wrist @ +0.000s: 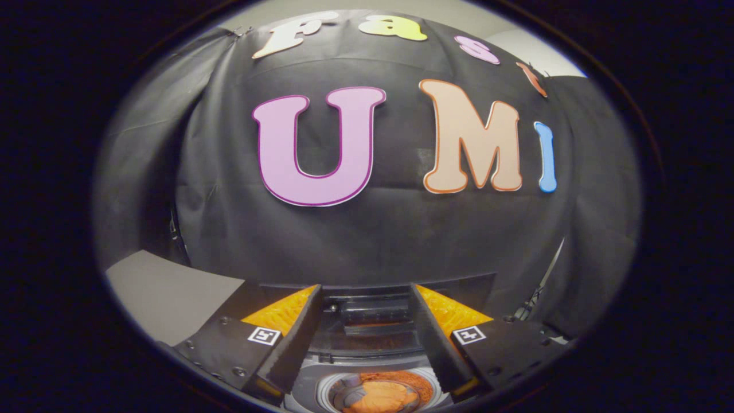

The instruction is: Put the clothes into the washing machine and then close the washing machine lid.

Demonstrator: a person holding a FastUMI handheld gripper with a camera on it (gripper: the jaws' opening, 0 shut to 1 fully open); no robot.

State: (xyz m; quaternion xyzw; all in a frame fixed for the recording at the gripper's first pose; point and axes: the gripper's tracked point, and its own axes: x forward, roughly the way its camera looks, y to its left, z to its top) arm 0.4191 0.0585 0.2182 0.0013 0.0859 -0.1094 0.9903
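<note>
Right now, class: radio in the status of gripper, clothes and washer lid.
Gripper open, holding nothing. Orange clothes in washing machine drum, below the fingers. Lid up, not yet closed. Nothing in the way.

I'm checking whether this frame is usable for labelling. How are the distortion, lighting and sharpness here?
In the gripper view, fisheye distortion bows the booth wall outward; lighting is even, without glare; focus is sharp. The open gripper shades the washing machine between its fingers, so the lid area is dark, while the orange clothes in the drum stay bright and readable.
</note>
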